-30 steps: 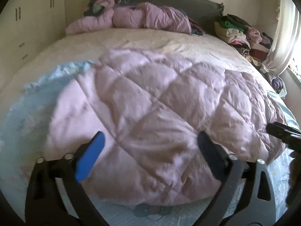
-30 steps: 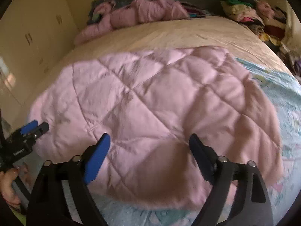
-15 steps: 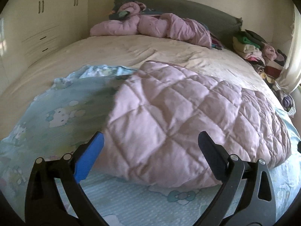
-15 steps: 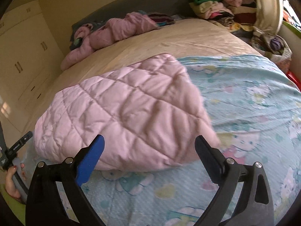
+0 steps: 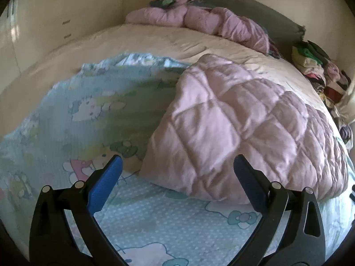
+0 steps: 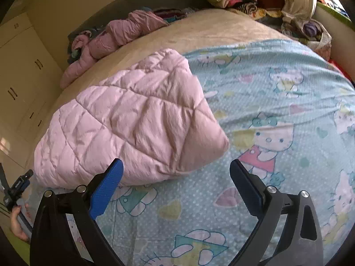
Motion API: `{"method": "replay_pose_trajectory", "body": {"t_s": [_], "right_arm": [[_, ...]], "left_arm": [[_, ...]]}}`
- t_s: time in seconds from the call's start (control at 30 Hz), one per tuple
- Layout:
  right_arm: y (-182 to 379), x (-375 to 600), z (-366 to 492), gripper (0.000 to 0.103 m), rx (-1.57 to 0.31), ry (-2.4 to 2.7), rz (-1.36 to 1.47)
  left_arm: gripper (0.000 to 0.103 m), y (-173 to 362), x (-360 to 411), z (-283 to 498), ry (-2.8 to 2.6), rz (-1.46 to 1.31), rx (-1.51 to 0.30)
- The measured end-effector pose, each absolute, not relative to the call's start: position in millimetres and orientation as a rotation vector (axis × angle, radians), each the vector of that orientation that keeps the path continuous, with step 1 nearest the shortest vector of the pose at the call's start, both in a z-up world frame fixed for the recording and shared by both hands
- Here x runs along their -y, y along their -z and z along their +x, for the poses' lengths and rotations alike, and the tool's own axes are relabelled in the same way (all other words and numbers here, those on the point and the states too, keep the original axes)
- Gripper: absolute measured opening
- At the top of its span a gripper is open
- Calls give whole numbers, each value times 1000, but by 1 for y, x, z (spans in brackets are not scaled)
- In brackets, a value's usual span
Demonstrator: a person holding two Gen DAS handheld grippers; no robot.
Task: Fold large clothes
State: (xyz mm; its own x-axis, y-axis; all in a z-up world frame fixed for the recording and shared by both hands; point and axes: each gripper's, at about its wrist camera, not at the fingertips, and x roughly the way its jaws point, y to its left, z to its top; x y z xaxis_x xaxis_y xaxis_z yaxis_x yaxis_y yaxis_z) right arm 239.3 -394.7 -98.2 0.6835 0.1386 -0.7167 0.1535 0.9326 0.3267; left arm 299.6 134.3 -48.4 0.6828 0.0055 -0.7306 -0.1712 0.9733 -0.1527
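A pink quilted coat [image 5: 239,126] lies folded into a thick bundle on a pale blue cartoon-print sheet [image 5: 93,115]. In the left wrist view my left gripper [image 5: 177,161] hovers open at the bundle's near left corner, nothing between its blue pads. In the right wrist view the same coat [image 6: 133,119] sits up and left, and my right gripper [image 6: 176,166] stands wide open over its near right corner and the sheet [image 6: 277,115], holding nothing. The left gripper [image 6: 21,182] shows at the far left edge in a hand.
A second pink puffy garment [image 5: 199,20] lies by the grey headboard [image 5: 255,8]. A heap of mixed clothes [image 5: 315,66] sits at the bed's far right corner. Cream wardrobe doors [image 5: 55,11] stand left of the bed. Beige bedding [image 5: 144,42] covers the far half.
Both grippers have drawn apart sideways off the coat, left one leftward, right one rightward. The coat now fills less of each view and more printed sheet shows. The right jaws widened slightly.
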Motion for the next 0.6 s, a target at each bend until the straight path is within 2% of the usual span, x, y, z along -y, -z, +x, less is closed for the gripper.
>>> {"method": "replay_pose_trajectory", "body": {"t_s": [0.27,0.6], "right_arm": [[122,390,257,96,-887,-49,469],[149,405,293,99,-909,-104,729]], "left_arm": [[93,73,-143,311,-60,-324,-871],[94,104,-167,334,58,-671,-909]]}}
